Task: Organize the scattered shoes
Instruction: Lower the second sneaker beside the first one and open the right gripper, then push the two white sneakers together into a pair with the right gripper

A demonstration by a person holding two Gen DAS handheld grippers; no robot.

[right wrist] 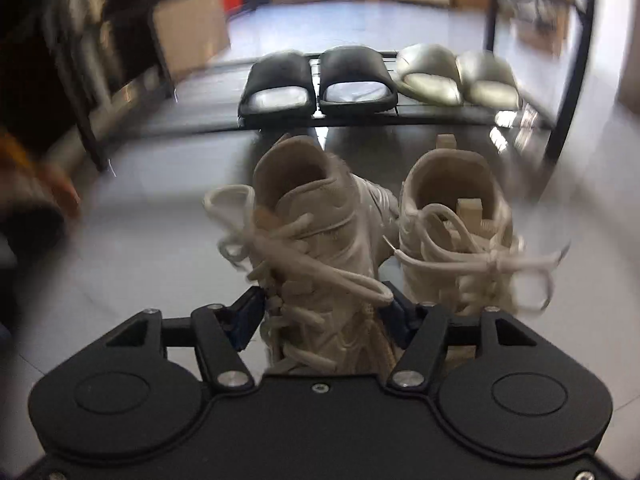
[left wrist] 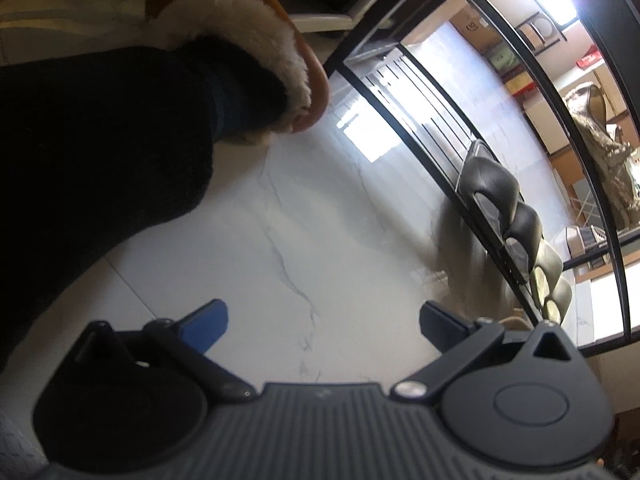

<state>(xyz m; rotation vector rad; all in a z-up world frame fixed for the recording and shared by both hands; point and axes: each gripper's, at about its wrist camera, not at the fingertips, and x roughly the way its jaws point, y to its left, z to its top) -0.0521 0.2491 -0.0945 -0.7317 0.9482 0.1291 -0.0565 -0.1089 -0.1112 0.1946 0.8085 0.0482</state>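
Closest in the right wrist view, right claw clamped on the forefoot of a cream sneaker, blue pads pressed against both flanks among the laces. Held sneaker's long axis straight along the claw's pointing line, heel opening at the far end, aimed toward the shoe rack. Just beside it on the right, its mate, a second cream sneaker, parallel, heel likewise toward the rack, apparently standing on the pale floor. Whether the held sneaker is clear of the floor, not certain from this blurred view. Beyond both, on the rack's lowest tier, a pair of black slides to the left and a pair of grey slippers to the right, all lined up in a row. Rack thus directly ahead of the right claw, the shoe already aligned for a straight push forward; probably headed for a tier with free room. In the left wrist view, left claw spread wide and empty over bare floor, the rack off to its right, a fur-trimmed tan boot on the person's leg beyond. Right hand plainly the nearer to the work; left idle and well apart from the sneakers.
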